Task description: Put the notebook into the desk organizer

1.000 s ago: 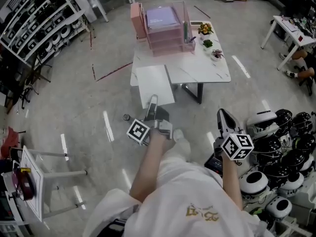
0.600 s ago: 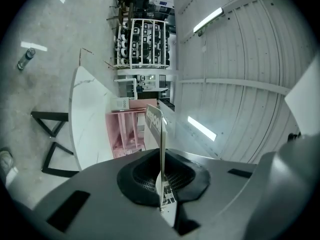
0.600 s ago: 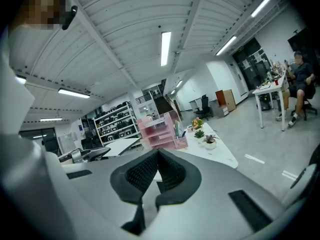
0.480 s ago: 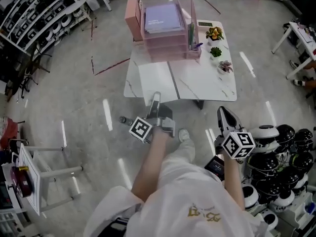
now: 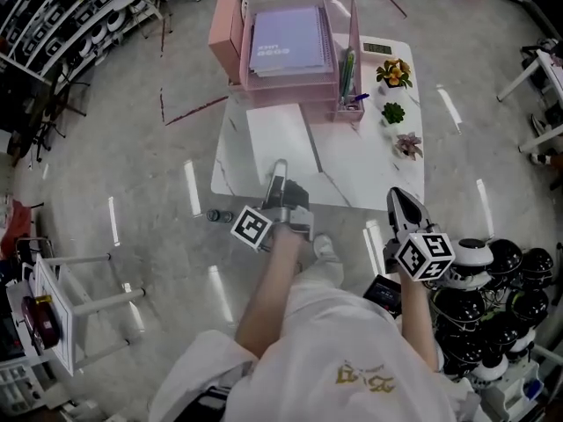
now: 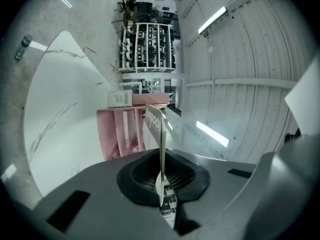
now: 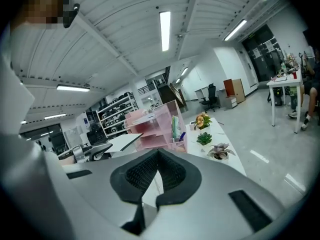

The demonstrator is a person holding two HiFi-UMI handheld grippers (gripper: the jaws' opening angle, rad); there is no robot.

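Table (image 5: 369,170): white marble-look top. Pink desk organizer (image 5: 230,33) sits at its far edge, stacked trays, with a purple book (image 5: 288,40) lying on the top tier.

Task thing: white notebook (image 5: 280,143), held out flat over the table's near-left part, short of the organizer and not touching it. Not yet in.

L gripper (image 5: 278,176): pads pinched tight on the notebook's near edge, approx mid-edge. R gripper (image 5: 401,205): pads pressed together, nothing btwn, held off the table's near-right corner, idle.

Three small potted plants (image 5: 393,112) stand in a row along the table's right side, w/ pens upright in the organizer's side cup (image 5: 347,64).

Handling (judgement): thin, light, prob. soft cover. Held by one edge only, so the far end may droop or flap. Smooth cover could slip in a shallow pinch. Mid-edge hold is sensible since it keeps the book level; lead the free edge into a tray slot, low and straight.

View diffs:
- Head view: the only one giving full layout, notebook outline, gap to organizer.
- L gripper view: notebook edge-on, a thin blade seated deep btwn the pads, so the grip is confirmed. Tray openings face it.
- R gripper view: own pads closed and empty. Shows organizer front and plants side-on.
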